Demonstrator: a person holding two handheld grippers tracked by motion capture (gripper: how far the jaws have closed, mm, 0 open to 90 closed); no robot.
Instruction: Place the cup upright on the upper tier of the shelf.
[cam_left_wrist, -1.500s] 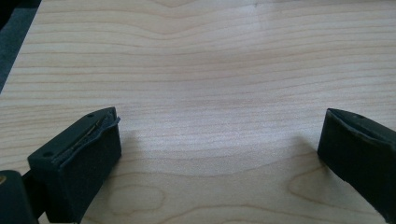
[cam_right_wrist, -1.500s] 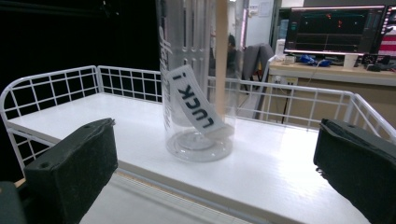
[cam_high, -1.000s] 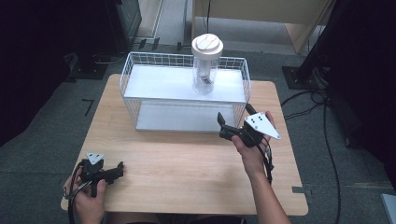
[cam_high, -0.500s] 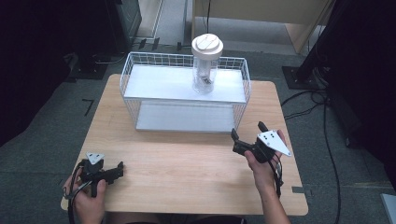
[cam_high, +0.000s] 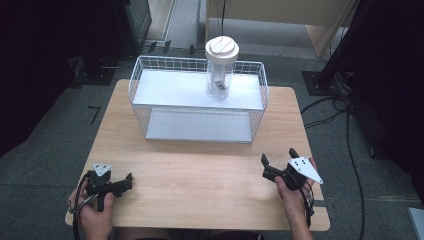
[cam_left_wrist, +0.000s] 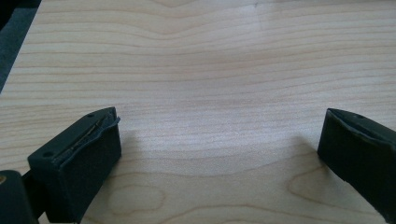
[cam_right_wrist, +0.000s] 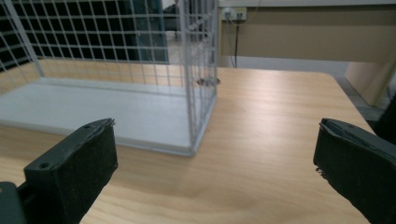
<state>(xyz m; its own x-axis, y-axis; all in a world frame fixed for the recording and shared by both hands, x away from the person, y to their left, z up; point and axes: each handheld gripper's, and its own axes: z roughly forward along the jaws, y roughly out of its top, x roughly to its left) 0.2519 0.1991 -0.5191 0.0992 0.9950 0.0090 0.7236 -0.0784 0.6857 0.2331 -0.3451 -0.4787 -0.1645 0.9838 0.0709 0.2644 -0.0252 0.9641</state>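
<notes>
1. At the far middle of the wooden table (cam_high: 200, 180): a white wire rack (cam_high: 197, 102) of two tiers, with a pale shelf up top and a pale floor below.
2. On the rack's upper shelf, toward its right half: a clear jar (cam_high: 220, 70) standing upright, capped by a round white lid (cam_high: 222, 48); something small and dark inside, too small to tell what.
3. At the near left corner of the table: left gripper (cam_high: 122, 184) held low in the person's left hand (cam_high: 95, 217), grey three-cornered plate on top, jaws pointing right across the bare wood.
4. In the left gripper view: left gripper (cam_left_wrist: 219, 140) with both black jaws spread wide apart, released, nothing between them but wood grain.
5. Near the table's right front: right gripper (cam_high: 279, 160) in the person's right hand (cam_high: 295, 197), well apart from the rack, jaws aimed toward it.
6. In the right gripper view: right gripper (cam_right_wrist: 215, 149) likewise released, jaws set wide with empty air between; ahead and to the left, the wire rack's (cam_right_wrist: 196, 93) near corner and lower floor; beyond it, a beige wall panel (cam_right_wrist: 299, 32) with a wall socket.
7. Around the table: grey floor (cam_high: 45, 150), with dark cables (cam_high: 350, 150) trailing on the right side.
</notes>
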